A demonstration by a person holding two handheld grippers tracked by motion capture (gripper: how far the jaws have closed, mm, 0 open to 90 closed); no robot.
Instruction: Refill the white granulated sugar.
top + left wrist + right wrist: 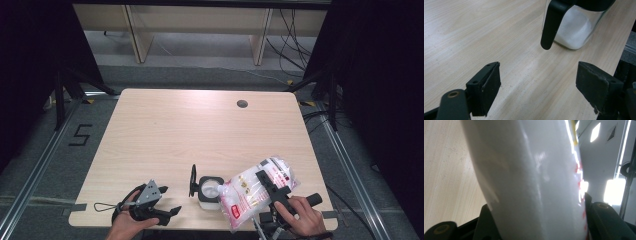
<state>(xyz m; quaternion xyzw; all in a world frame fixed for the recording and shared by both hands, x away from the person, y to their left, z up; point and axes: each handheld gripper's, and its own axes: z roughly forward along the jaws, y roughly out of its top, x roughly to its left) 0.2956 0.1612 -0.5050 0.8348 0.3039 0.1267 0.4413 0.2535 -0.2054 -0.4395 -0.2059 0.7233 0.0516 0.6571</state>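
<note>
Fingers of right gripper (264, 181) clamp tilted bag (250, 192) over jar (209, 190); left gripper (172, 212) fingers spread, hand resting on table (175, 130).

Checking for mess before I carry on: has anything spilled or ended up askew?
No spill shows on the table. The bag of white granules is tilted over the open glass jar, clamped in the right tool. The jar's black lid stands flipped up. The left tool waits open beside it.
</note>
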